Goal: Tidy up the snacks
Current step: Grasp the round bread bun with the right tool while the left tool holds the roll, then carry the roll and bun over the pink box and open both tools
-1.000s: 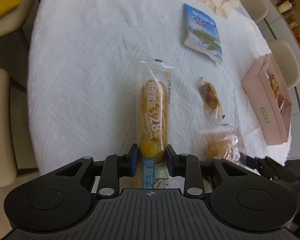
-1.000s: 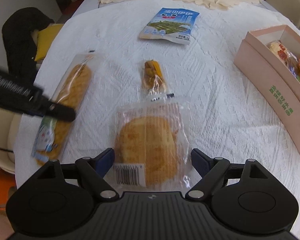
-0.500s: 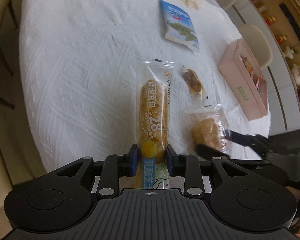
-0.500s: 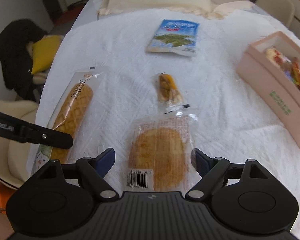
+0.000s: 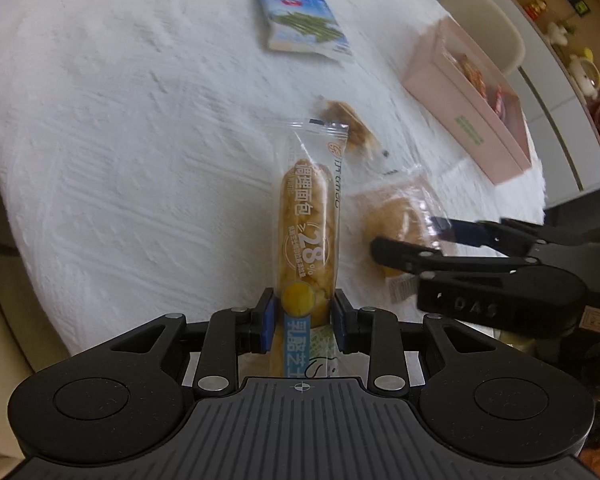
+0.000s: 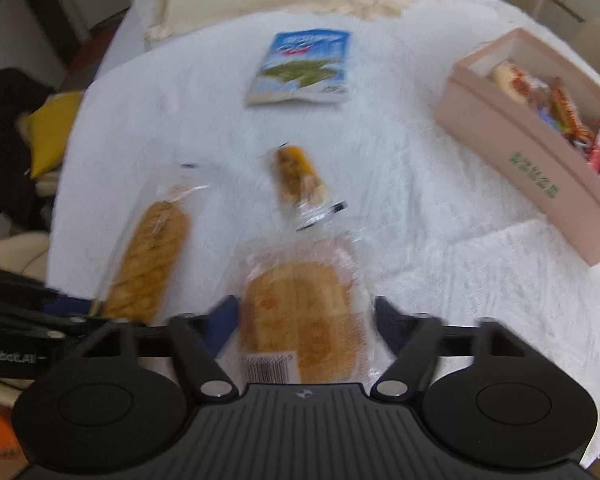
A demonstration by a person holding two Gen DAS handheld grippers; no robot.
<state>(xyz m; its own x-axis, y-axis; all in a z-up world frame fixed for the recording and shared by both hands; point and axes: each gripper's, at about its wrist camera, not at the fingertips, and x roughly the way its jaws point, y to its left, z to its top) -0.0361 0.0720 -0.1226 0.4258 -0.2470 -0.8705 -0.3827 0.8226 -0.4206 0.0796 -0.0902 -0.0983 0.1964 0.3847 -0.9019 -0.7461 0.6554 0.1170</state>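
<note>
The left gripper [image 5: 302, 325] is clamping its fingers on the near end of the long bread stick packet [image 5: 309, 236], which is pointing out over the white surface [image 5: 120, 128]. The right gripper [image 6: 304, 320] is straddling the round bun packet [image 6: 300, 316] — fingers spread wide at its sides, contact unclear — while the pink box [image 6: 532, 172] is sitting well apart to the right.

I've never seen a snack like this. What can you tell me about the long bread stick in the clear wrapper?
The bread stick is a long golden, braided-looking loaf sealed in a clear plastic wrapper printed with white Chinese text, "28%", a yellow dot and a blue band. The left gripper is shut on its near end; the rest points away over the white tablecloth. Whether it is lifted is unclear.
</note>
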